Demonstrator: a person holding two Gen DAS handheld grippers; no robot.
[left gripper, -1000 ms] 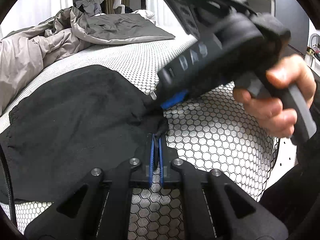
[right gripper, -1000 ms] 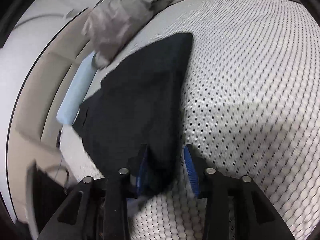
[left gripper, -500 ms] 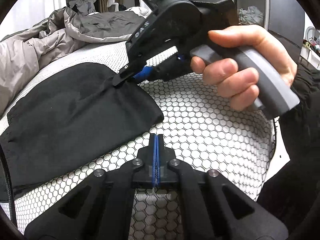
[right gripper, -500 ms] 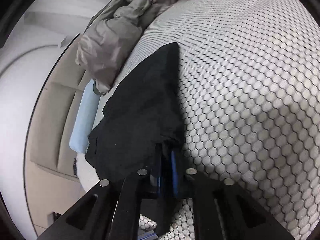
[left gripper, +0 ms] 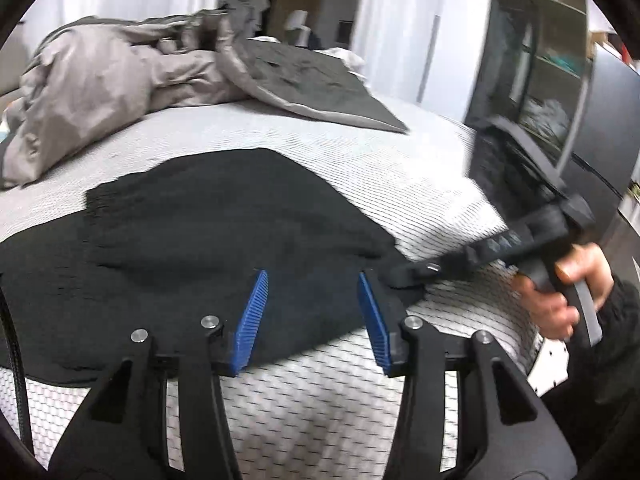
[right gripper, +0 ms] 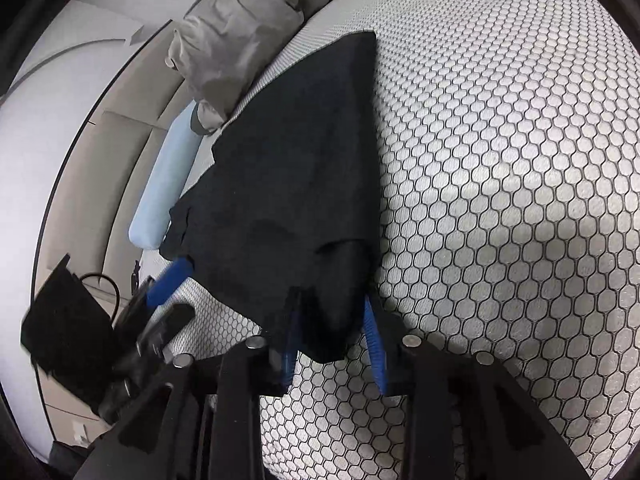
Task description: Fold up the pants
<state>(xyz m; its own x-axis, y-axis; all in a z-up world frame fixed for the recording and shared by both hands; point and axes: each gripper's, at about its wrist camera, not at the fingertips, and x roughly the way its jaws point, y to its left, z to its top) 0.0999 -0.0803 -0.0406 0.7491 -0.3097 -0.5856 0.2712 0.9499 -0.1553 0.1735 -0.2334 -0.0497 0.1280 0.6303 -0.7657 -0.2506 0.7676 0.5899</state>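
A person's left gripper hangs just above the near hem of black pants, its ribbed blue pads spreading apart with nothing pinched between them; the cloth only lies beneath. At about four o'clock in the left wrist view, a hand works the right gripper, whose jaws are easing open around a bunched corner of the same garment. In the right wrist view that corner sits between the blue fingers, hard by the left one and short of the right; whether either pad presses it cannot be told.

The pants lie partly folded across a mattress, running from the six o'clock edge toward twelve. The fabric looks like a soft, matte knit: light, limp, likely to slump and crease rather than hold a line. Judged from this, the best hold is at corners and hems, one gripper to each, taking up all stacked layers together so the fold stays square.

The mattress cover is a pale mesh printed with dark hexagons, giving enough drag to stop the cloth sliding. Beyond, toward eleven o'clock, a crumpled grey-brown duvet lies heaped, shiny and puffy, with a flat charcoal pillow at twelve. A pale blue bolster lies along the bed's far edge.
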